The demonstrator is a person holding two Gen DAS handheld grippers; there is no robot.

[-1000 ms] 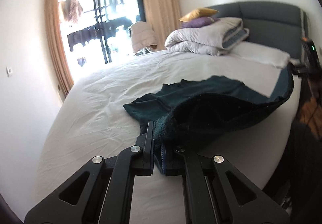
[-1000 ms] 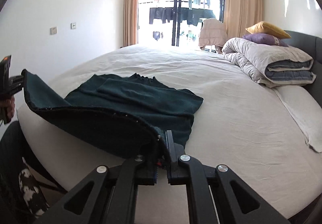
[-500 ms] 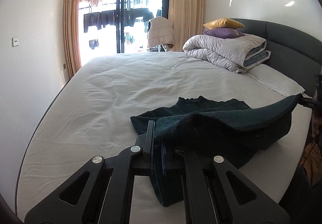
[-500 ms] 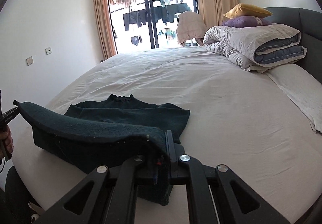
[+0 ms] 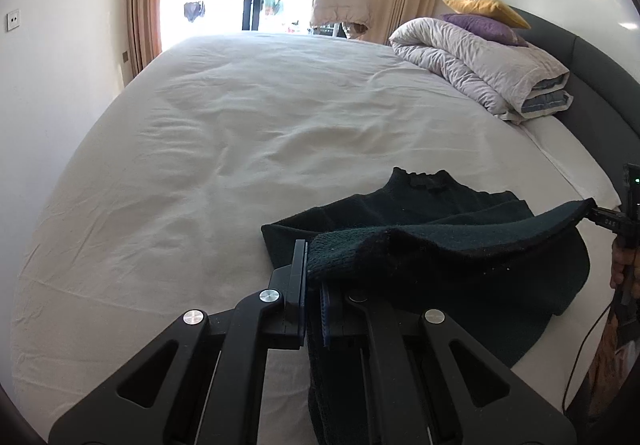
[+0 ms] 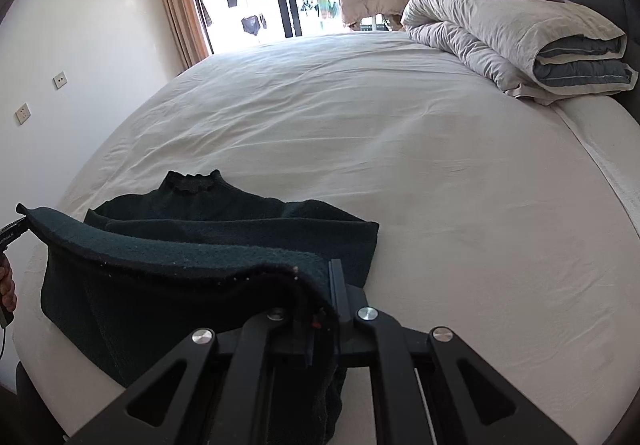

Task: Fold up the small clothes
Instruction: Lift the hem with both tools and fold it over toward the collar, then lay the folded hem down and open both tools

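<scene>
Both claws, left claw (image 5: 314, 277) and right claw (image 6: 326, 297), clamp the sweater (image 6: 224, 241) hem near the bed (image 5: 240, 133) edge.

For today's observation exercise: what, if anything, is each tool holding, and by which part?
Both hold the dark green sweater: the left tool and right tool each pinch one end of its lifted bottom hem.

dk green sweater (image 5: 460, 245), white sheet (image 5: 240, 125), yellow cushion (image 5: 486, 7), purple cushion (image 5: 484, 27)

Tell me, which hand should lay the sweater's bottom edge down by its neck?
Probably both together: the left gripper and right gripper each pinch one corner of the lifted hem of the dark sweater, so neither looks better placed.
</scene>
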